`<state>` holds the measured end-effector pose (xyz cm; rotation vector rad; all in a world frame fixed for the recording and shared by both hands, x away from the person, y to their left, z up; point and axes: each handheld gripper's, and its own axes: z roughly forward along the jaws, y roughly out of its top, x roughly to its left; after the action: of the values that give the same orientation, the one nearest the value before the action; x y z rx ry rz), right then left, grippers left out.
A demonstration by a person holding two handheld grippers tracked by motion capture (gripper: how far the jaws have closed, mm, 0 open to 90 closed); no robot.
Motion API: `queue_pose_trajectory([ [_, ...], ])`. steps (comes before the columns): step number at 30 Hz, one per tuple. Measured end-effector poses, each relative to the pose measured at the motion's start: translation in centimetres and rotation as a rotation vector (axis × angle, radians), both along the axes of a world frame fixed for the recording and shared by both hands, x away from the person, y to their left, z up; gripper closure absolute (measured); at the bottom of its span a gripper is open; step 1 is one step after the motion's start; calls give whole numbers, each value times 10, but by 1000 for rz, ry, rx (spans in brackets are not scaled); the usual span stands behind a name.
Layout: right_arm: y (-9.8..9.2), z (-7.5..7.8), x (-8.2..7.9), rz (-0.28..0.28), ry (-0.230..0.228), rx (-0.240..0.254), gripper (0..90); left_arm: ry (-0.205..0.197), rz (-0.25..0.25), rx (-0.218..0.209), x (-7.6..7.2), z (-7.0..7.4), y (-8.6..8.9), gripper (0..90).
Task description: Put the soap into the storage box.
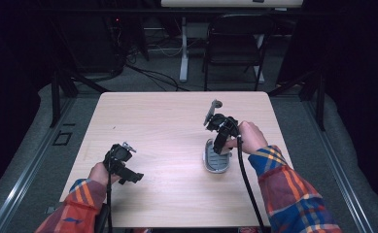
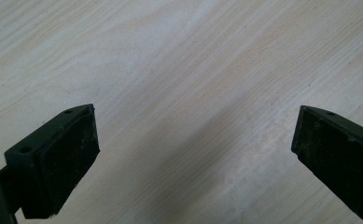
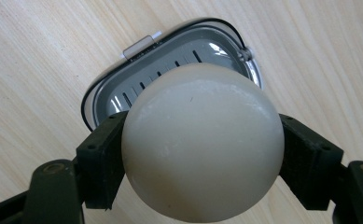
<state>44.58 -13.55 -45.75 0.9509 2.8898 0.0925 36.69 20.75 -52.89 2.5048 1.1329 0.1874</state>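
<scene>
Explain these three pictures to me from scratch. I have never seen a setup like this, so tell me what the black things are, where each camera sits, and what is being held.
No robot here: a person in a plaid shirt holds a hand-operated two-jaw tool in each hand. The high view looks down from above on a wooden table. In it the left tool is near the table's front left, and the right tool is over a grey soap dish.

The other two pictures come from small cameras riding on the tools, looking along their black jaws. In the left gripper view the jaws of the left tool stand wide apart with nothing between them, above bare wood. In the right gripper view the right tool is clamped on a rounded cream-white bar, probably soap, just above the slotted soap dish. The bar looks about to be set into the dish.
</scene>
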Motion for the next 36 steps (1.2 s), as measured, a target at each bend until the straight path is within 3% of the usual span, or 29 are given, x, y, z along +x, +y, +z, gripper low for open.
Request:
queue_pose_trajectory([
  [16, 9, -25, 2, 25, 32, -11, 246, 2, -2, 2, 0, 0, 0, 6],
  [36, 12, -32, 1, 41, 38, -14, 245, 2, -2, 3, 0, 0, 0, 6],
])
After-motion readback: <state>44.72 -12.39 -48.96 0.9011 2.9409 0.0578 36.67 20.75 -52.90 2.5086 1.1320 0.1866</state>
